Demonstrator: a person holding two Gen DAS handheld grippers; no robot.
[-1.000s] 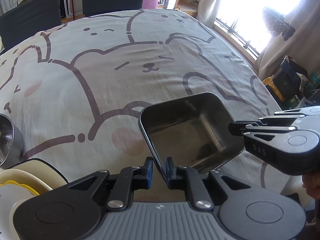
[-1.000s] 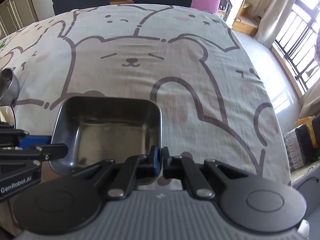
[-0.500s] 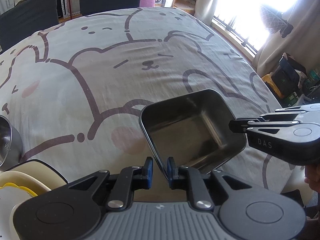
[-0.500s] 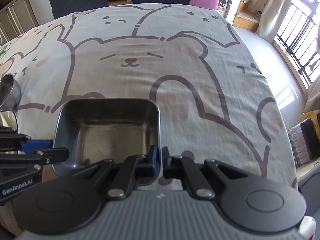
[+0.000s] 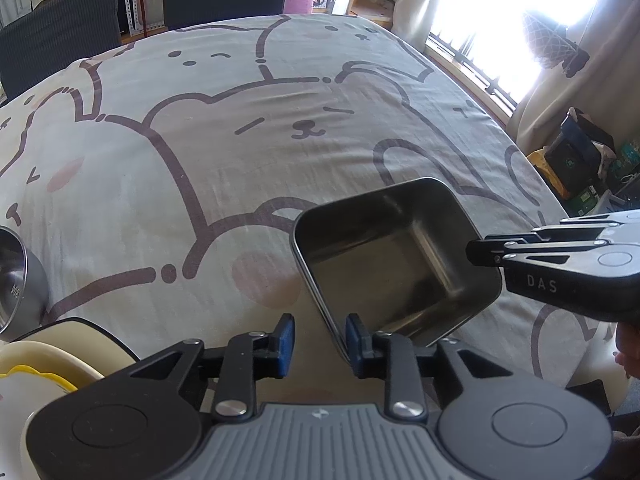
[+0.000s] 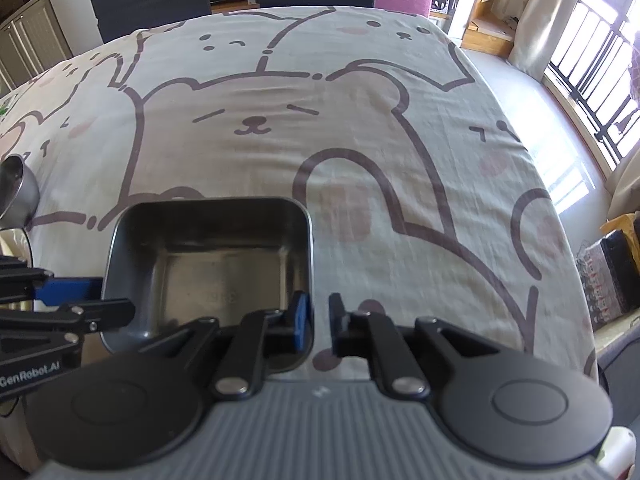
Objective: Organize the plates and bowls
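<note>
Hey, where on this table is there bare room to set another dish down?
Most of the bear-print tablecloth is bare: everything beyond the square metal tray toward the dark chairs, plus the strip right of the tray toward the window side. It is crowded at the near-left corner, where the round steel bowl and cream dishes sit.

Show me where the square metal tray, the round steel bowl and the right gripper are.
Square metal tray [image 5: 384,264], left wrist view, on its inner floor.
Round steel bowl [image 5: 24,280], left wrist view, on its outer wall.
Right gripper [image 6: 318,320], right wrist view, midway between its opening fingertips.
</note>
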